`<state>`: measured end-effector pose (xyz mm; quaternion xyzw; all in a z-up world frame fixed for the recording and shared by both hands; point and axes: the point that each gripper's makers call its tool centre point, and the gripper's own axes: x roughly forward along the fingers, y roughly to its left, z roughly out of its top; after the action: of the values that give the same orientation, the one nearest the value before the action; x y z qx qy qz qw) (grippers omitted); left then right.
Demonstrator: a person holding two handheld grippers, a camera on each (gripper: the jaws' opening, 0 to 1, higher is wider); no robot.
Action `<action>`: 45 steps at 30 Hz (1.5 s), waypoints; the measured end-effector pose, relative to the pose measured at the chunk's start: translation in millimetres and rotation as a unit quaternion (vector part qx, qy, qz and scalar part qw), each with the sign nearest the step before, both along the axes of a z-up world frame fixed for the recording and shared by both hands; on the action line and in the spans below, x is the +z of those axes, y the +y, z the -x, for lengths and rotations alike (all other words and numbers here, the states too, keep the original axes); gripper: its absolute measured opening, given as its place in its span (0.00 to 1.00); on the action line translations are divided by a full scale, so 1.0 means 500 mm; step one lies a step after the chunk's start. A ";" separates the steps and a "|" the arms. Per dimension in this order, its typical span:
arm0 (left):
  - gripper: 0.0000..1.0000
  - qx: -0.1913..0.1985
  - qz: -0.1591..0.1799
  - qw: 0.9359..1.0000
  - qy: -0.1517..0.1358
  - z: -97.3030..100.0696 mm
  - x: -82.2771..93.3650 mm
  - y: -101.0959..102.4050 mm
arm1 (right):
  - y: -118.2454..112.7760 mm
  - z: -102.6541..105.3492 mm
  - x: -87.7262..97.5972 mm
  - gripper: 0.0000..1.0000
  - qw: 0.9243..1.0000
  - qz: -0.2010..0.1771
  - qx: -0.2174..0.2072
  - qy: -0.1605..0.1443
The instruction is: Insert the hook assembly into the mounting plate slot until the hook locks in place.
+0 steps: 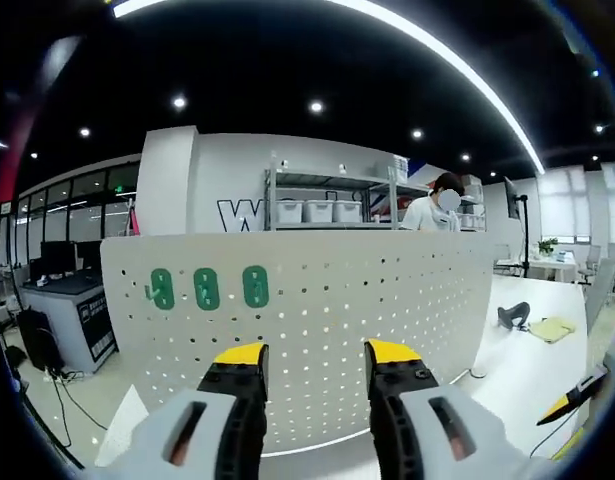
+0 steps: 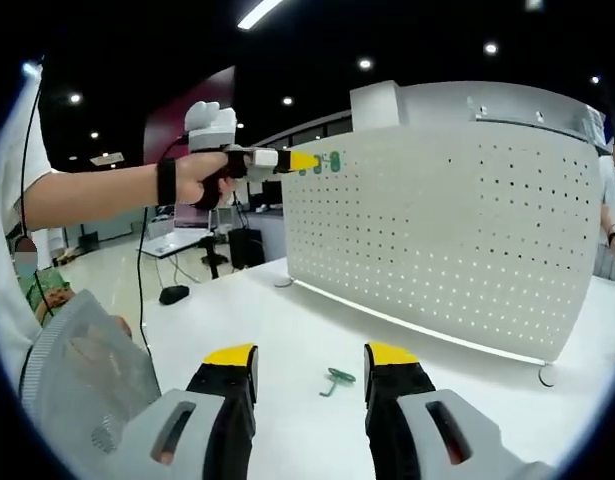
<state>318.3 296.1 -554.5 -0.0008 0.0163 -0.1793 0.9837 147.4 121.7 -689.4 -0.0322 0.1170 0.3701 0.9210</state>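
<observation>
White worktop bearing an upright perforated panel with three green hooks near its upper corner. Left tongs and right tongs, both wide and empty. A loose green hook lies on the worktop between the right jaws.

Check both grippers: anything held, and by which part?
Nothing held. Left gripper and right gripper are open and empty; the green hook lies loose on the table.

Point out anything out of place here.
One green hook lies loose on the white table, ahead of the right hand-held gripper, while three green hooks already sit on the pegboard.
</observation>
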 end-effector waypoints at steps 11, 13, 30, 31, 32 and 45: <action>0.51 -0.032 0.006 0.999 0.016 0.054 -0.031 -0.029 | 0.000 -0.007 -0.010 0.42 1.000 0.004 0.018 0.009; 0.52 -0.034 0.008 0.999 0.025 0.061 -0.040 -0.030 | 0.002 -0.009 -0.008 0.42 1.000 0.003 0.024 0.008; 0.62 -0.062 0.029 0.996 0.050 0.107 -0.079 -0.065 | 0.024 -0.020 -0.023 0.40 0.999 0.009 0.051 0.016; 0.63 -0.063 0.027 0.996 0.052 0.111 -0.083 -0.066 | 0.024 -0.021 -0.027 0.40 0.998 0.011 0.053 0.017; 0.63 -0.064 0.026 0.996 0.052 0.116 -0.084 -0.068 | 0.024 -0.021 -0.028 0.40 0.998 0.012 0.053 0.017; 0.69 -0.087 0.037 0.992 0.078 0.161 -0.124 -0.096 | 0.037 -0.032 -0.057 0.39 0.997 0.006 0.062 0.035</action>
<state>237.7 248.3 -616.6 -0.0500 0.0867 -0.2641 0.9593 163.2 140.4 -718.0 -0.0322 0.1495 0.4264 0.8915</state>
